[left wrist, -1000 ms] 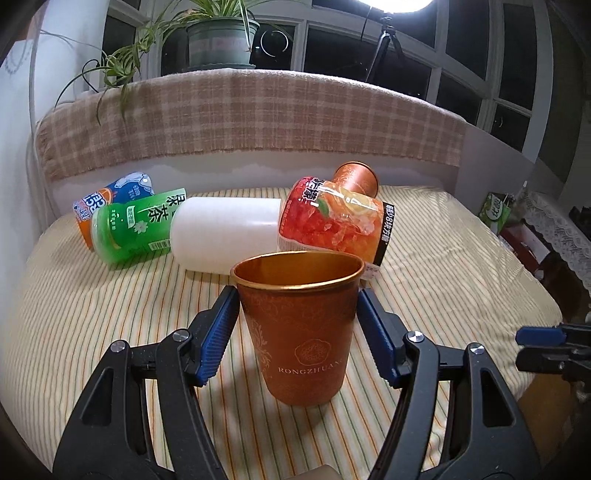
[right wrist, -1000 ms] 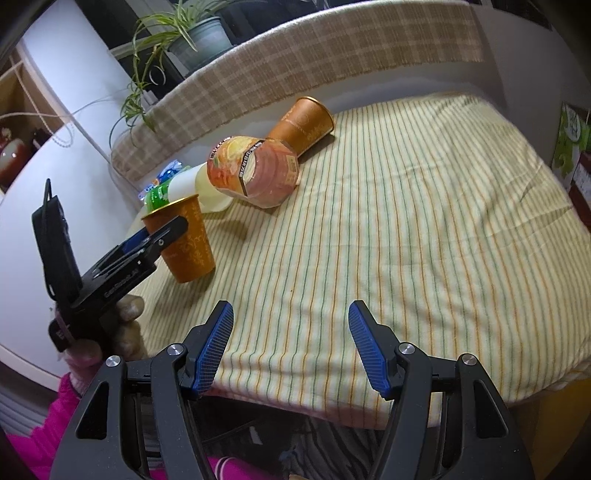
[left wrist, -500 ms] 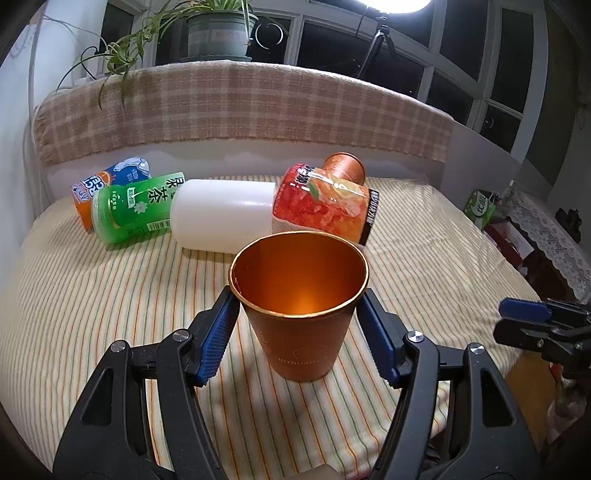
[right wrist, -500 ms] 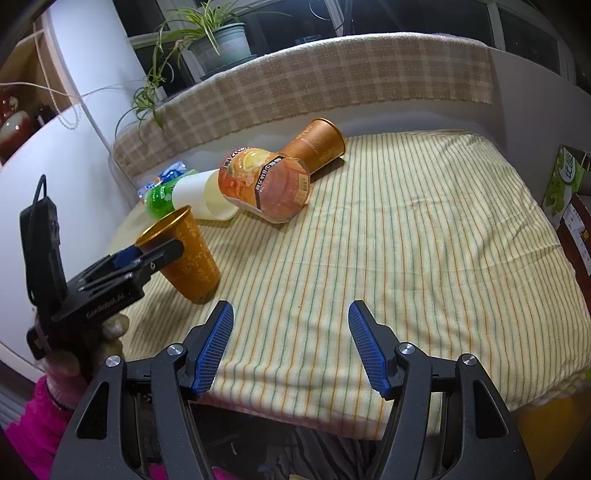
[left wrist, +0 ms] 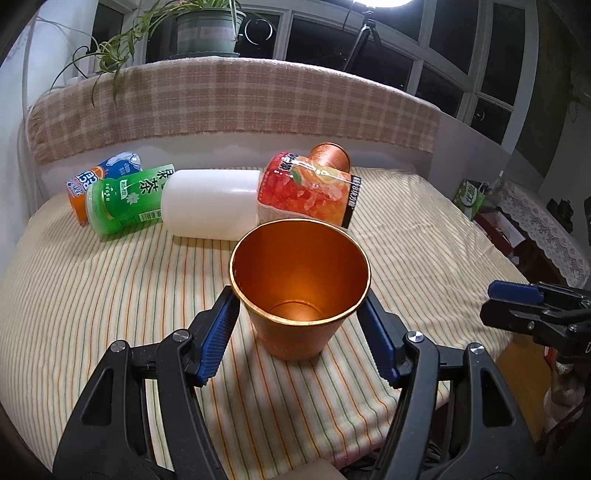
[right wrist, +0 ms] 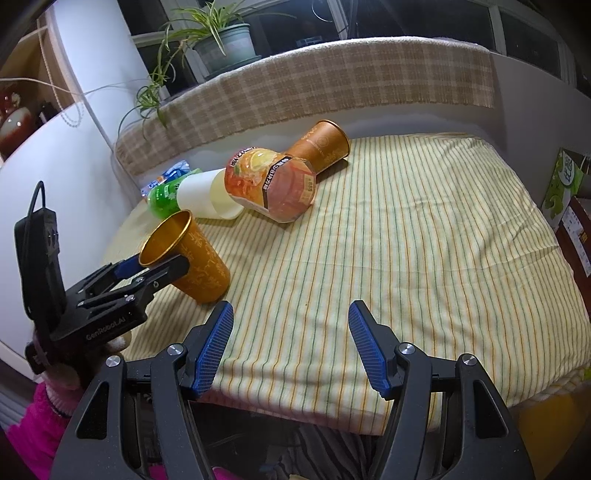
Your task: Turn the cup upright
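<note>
A copper cup (left wrist: 299, 291) stands mouth up on the striped cloth, between the blue pads of my left gripper (left wrist: 299, 332). The pads sit just off its rim on both sides, so the left gripper is open. In the right wrist view the same cup (right wrist: 195, 258) leans toward the left gripper (right wrist: 140, 273). A second copper cup (right wrist: 321, 146) lies on its side at the back, also seen in the left wrist view (left wrist: 328, 157). My right gripper (right wrist: 290, 345) is open and empty above the table's front edge.
Lying in a row at the back: an orange-red drink cup (left wrist: 310, 192), a white cup (left wrist: 210, 203), a green tea cup (left wrist: 125, 203) and a blue-orange cup (left wrist: 99, 177). A plaid-covered ledge (left wrist: 236, 99) with a potted plant (left wrist: 207, 29) backs the table.
The left gripper has risen and tilted down over the copper cup, so I now look into its mouth. The right gripper view has lifted a little and sees more of the table.
</note>
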A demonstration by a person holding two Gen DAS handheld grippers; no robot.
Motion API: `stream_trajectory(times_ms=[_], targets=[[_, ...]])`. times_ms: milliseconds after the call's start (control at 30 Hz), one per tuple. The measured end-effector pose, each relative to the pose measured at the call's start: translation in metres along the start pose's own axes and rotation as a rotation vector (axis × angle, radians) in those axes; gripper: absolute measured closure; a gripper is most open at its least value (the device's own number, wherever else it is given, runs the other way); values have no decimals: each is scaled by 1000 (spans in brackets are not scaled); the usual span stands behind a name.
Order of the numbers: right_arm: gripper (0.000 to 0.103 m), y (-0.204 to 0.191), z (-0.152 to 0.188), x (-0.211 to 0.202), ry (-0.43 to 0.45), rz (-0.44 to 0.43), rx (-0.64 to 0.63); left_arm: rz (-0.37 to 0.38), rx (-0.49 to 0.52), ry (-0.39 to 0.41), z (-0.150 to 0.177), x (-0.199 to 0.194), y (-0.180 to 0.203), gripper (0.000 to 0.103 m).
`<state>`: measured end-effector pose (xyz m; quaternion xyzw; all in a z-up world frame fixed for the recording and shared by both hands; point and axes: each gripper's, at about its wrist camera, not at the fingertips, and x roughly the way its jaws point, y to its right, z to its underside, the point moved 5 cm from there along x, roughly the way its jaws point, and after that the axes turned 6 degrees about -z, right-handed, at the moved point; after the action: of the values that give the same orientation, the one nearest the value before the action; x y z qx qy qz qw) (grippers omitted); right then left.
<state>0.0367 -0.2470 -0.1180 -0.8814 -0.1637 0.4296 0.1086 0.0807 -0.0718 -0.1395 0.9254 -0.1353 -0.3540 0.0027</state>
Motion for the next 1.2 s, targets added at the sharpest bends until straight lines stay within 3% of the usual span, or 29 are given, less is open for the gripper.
stream_trajectory(times_ms=[100, 167, 400, 733, 833, 900, 1000, 1200], targets=[[39, -2, -1, -1, 8, 7, -6, 3, 11, 0, 1, -3, 3, 33], [39, -3, -1, -3, 18, 15, -14, 11, 11, 5, 2, -7, 3, 19], [39, -10, -4, -13, 71, 34, -47, 1, -6, 31, 2, -29, -3, 19], [24, -23, -10, -35, 208, 43, -79, -157, -40, 206, -13, -96, -15, 11], [24, -26, -13, -40, 245, 57, -92, -203, -53, 253, -17, -113, -18, 10], [23, -27, -15, -44, 271, 74, -105, -246, -58, 290, -20, -123, -18, 2], [22, -28, -16, -49, 311, 103, -115, -305, -45, 343, -23, -137, -17, 0], [17, -28, -18, -57, 394, 160, -115, -322, -50, 356, -23, -142, -18, 0]])
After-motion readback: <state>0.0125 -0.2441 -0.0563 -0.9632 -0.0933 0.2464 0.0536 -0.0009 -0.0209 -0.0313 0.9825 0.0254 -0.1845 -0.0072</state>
